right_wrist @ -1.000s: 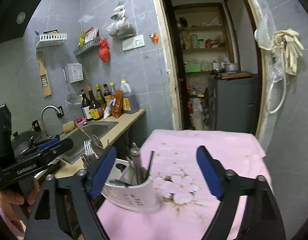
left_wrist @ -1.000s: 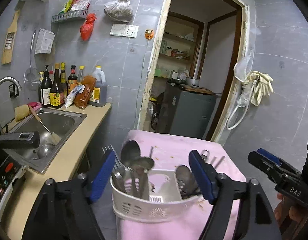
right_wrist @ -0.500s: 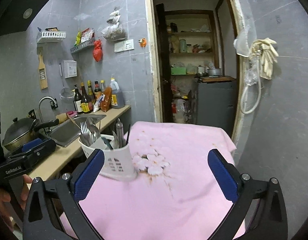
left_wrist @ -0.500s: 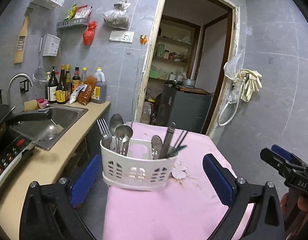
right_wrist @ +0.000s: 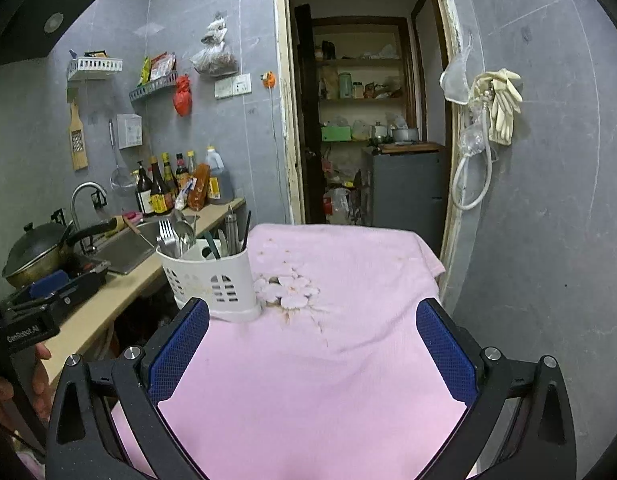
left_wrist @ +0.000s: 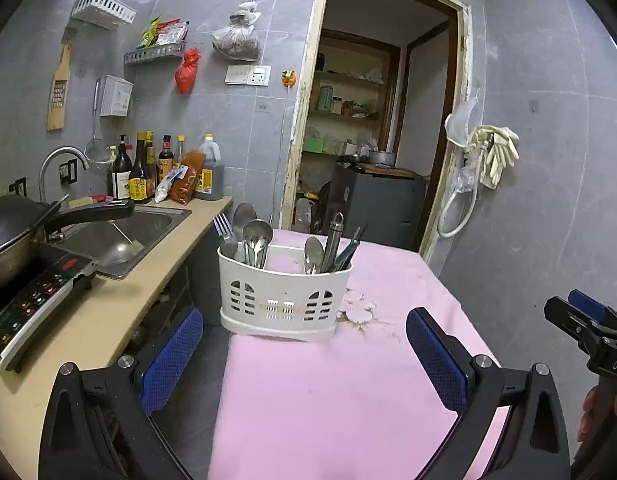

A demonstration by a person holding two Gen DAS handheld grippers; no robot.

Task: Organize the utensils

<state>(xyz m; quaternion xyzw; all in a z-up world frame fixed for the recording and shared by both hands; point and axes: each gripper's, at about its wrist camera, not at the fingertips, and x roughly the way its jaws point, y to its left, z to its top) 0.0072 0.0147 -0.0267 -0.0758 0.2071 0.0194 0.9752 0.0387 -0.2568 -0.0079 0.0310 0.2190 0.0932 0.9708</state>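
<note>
A white slotted utensil caddy [left_wrist: 283, 300] [right_wrist: 212, 278] stands at the left edge of a table under a pink cloth [left_wrist: 348, 392] [right_wrist: 340, 340]. Its left compartment holds a fork and spoons [left_wrist: 244, 236]. Its right compartment holds a spoon, a steel handle and thin dark sticks [left_wrist: 332, 244]. My left gripper [left_wrist: 304, 354] is open and empty, held back from the caddy over the table's near edge. My right gripper [right_wrist: 312, 354] is open and empty over the cloth, with the caddy ahead on its left. Each gripper shows at the edge of the other's view.
A beige counter [left_wrist: 108, 308] on the left carries a sink [left_wrist: 124, 232], a wok [left_wrist: 12, 236] on an induction hob [left_wrist: 32, 296] and sauce bottles [left_wrist: 148, 172]. A gap separates counter and table. Behind the table are a doorway and a grey cabinet [left_wrist: 372, 204]. The grey wall stands on the right.
Both grippers pulled back from the caddy and their jaws spread wider. The left gripper's pads, earlier on either side of the caddy, now stand well short of it.
</note>
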